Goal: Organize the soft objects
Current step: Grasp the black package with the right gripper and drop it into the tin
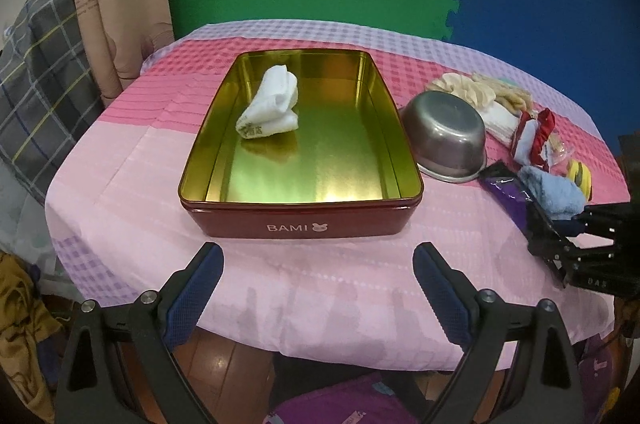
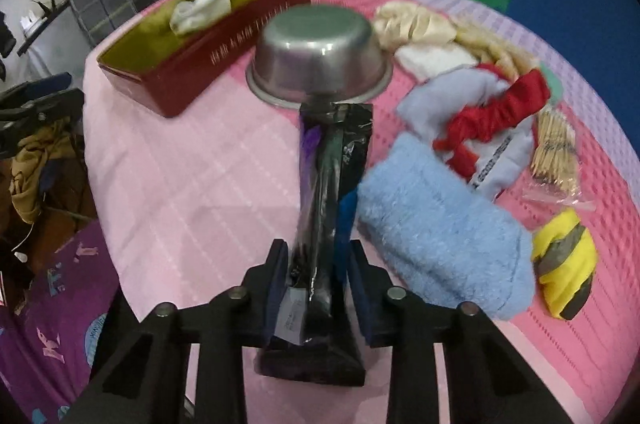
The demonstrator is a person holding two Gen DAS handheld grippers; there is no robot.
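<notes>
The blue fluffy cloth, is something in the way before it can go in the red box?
Yes. The upside-down steel bowl sits between the blue fluffy cloth and the red box. The right gripper is shut on a black packet instead.

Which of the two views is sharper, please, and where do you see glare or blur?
Left wrist view: sharp, with glare on the gold floor of the tin and fisheye bending at the edges. Right wrist view: softer, the steel bowl and tin lettering smeared, the dark packet in the right tongs catching highlights.
</notes>
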